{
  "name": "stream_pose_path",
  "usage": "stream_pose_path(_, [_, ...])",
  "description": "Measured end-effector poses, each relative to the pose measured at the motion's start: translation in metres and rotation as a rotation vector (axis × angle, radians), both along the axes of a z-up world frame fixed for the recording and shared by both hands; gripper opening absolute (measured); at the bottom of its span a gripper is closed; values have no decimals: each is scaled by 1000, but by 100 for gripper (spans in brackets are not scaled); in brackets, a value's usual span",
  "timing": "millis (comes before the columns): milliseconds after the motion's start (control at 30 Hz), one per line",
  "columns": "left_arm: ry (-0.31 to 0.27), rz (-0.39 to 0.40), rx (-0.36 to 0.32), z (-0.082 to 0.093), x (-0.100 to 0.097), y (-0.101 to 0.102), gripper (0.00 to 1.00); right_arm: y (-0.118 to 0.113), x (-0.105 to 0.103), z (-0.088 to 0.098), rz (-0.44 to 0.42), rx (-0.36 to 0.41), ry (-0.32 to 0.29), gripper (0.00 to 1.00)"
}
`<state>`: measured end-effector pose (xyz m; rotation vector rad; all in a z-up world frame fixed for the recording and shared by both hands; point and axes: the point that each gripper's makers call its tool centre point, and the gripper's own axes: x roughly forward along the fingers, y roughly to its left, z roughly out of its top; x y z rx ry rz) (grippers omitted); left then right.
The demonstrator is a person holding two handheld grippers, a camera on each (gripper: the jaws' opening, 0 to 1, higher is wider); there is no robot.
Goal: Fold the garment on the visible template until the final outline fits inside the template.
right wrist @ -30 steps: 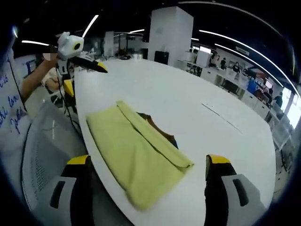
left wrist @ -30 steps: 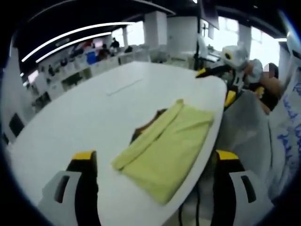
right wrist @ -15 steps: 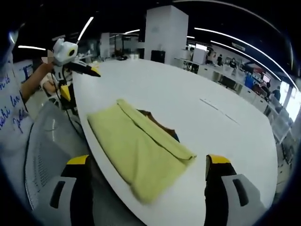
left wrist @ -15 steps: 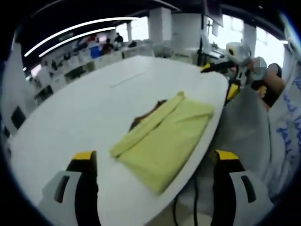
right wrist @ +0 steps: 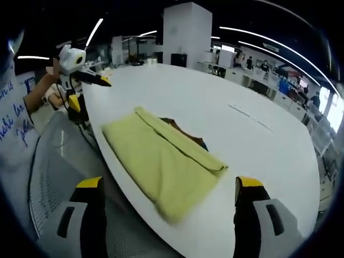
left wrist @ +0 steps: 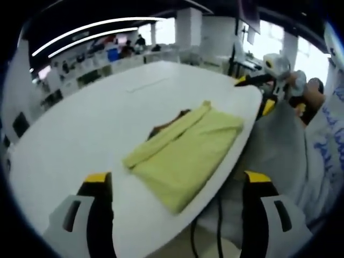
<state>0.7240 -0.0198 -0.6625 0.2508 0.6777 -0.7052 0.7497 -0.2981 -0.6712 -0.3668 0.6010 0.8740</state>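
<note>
With the yellow garment (left wrist: 185, 156) folded at the worktop (left wrist: 80, 134) edge over a dark template (right wrist: 183, 131), both claws stood wide and empty, suggesting only a final fit check remained.

My two cams face each other from opposite ends, both looking down at the folded garment (left wrist: 183, 153) (right wrist: 164, 161) from off the table's (left wrist: 80, 134) (right wrist: 258, 150) edge.

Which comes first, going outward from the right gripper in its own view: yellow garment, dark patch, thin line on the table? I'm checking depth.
1. Yellow garment, at the near table edge.
2. Dark patch, just beyond the garment's fold.
3. Thin line, farther right on the table.
</note>
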Motion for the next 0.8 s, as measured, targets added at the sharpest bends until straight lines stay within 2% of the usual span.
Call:
stream_pose_path(133, [23,0,13,-9,-7,1,95,-3,-2,-3,-7,-7,7,100])
stream_pose_path(600, [69,23,-36,-23,-22,-1,93,-12,-11,-18,-32,-14,32,100])
stream_pose_path(800, [107,47,-95,-33,-25,-1,83,-16,-19,-31,-42,-29,70,95])
